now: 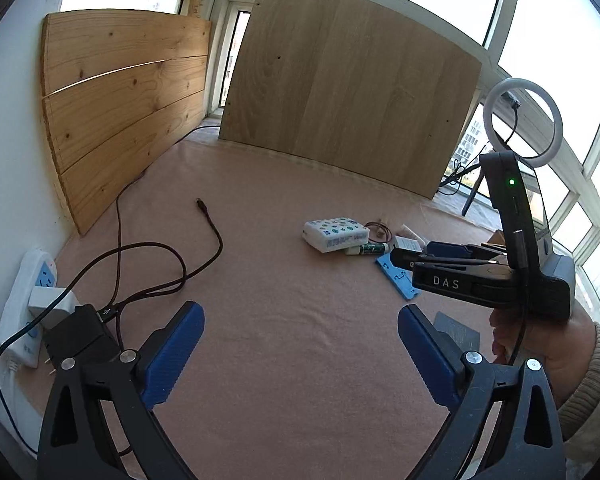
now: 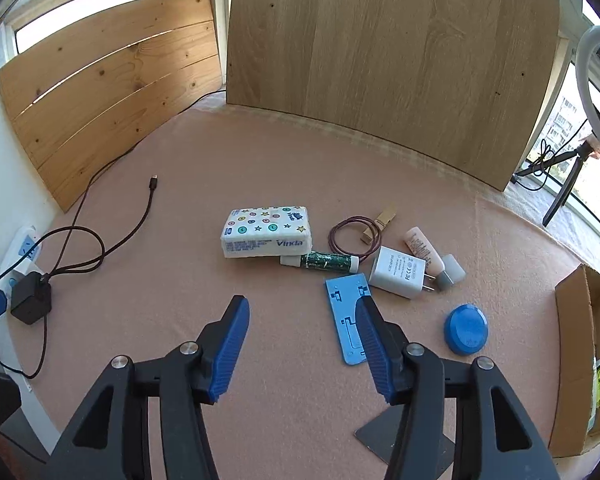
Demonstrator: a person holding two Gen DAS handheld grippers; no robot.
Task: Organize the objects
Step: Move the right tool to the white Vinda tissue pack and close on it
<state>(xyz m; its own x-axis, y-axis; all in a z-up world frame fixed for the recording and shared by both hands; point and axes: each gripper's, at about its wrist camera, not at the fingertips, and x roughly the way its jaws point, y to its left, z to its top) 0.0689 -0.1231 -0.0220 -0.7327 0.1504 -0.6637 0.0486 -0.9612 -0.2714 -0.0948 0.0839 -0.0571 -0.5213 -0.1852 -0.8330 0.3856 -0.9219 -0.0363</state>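
A cluster of small objects lies on the pink cloth: a Vinda tissue pack, a green tube, a white charger plug, a cream tube with grey cap, a wooden clothespin, a coiled cord, a blue flat plate and a blue round lid. My right gripper is open and empty, just short of the cluster, its right finger over the blue plate. My left gripper is open and empty over bare cloth; the tissue pack lies ahead to its right.
A cardboard box holding a shuttlecock stands at the right edge. A power strip with a black adapter and dark cables lies at the left. Wooden boards lean at the back. A ring light stands at the right.
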